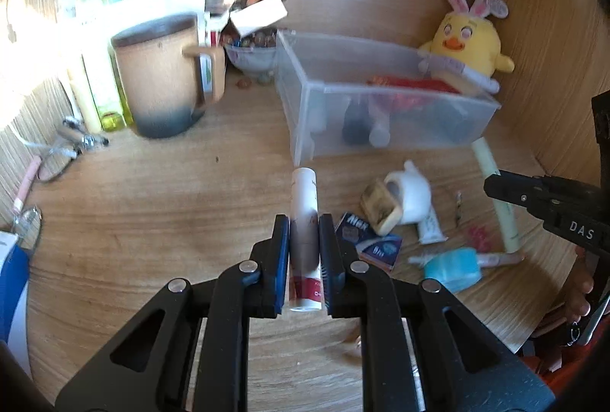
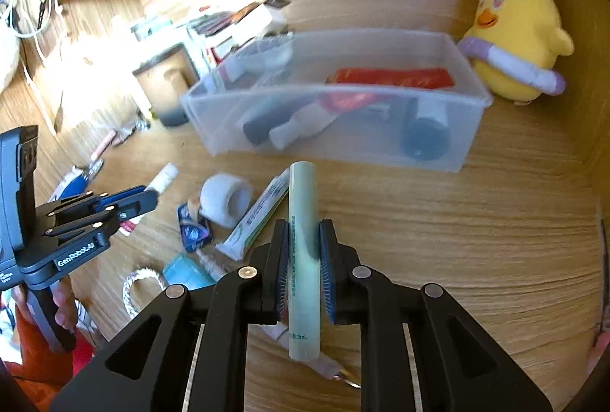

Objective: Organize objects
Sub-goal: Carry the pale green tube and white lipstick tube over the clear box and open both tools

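A white-and-red tube [image 1: 304, 221] and a pale green tube [image 2: 303, 252] lie before the translucent bin [image 2: 343, 141].

A white tube [image 1: 304, 217] with a brown and red print sits at lower centre. A pale green tube [image 2: 303, 259] carries teal lettering. At upper right, the yellow plush chick [image 2: 518, 42] has pink-and-white ears. The desk [image 2: 476, 240] shows wood grain.

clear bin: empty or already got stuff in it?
Not empty. The clear bin holds a red packet and several tubes and bottles, seen through its walls in both views.
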Tool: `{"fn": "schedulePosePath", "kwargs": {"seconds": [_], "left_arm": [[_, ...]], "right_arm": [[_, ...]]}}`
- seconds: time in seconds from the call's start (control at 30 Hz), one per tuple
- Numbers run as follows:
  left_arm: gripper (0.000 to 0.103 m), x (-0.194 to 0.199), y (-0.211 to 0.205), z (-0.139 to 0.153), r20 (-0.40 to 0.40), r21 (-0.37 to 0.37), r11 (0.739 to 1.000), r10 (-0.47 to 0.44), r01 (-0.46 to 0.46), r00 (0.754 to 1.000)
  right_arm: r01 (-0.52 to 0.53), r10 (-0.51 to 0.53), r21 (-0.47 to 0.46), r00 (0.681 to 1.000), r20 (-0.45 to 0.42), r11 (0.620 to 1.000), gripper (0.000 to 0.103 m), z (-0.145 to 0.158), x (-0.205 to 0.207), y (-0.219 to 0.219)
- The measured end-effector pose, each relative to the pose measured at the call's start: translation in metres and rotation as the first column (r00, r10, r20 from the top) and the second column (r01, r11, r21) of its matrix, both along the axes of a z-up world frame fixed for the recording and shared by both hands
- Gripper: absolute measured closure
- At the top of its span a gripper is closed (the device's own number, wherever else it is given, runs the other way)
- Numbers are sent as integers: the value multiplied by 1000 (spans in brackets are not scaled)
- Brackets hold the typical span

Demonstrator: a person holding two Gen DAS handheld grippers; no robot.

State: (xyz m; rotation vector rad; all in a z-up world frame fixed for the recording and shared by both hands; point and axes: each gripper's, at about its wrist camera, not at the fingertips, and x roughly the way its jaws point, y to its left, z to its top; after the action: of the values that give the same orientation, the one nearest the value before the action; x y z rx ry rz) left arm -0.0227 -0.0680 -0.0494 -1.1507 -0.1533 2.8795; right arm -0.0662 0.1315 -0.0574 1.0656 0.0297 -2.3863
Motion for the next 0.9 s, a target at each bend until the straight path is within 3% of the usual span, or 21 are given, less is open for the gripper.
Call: {"fn": "schedulePosePath", "kwargs": {"seconds": [0.43,0.9], "left_arm": [[88,-8,17,43,-133,21,999,-26,29,991],[88,-36,30,64,-181,49,997,-42,52,983]], "right_arm": [[42,-47,-51,994,-96,998,89,37,-8,22],[39,-54,-76,977,-208,996,89,76,-30,26]]}}
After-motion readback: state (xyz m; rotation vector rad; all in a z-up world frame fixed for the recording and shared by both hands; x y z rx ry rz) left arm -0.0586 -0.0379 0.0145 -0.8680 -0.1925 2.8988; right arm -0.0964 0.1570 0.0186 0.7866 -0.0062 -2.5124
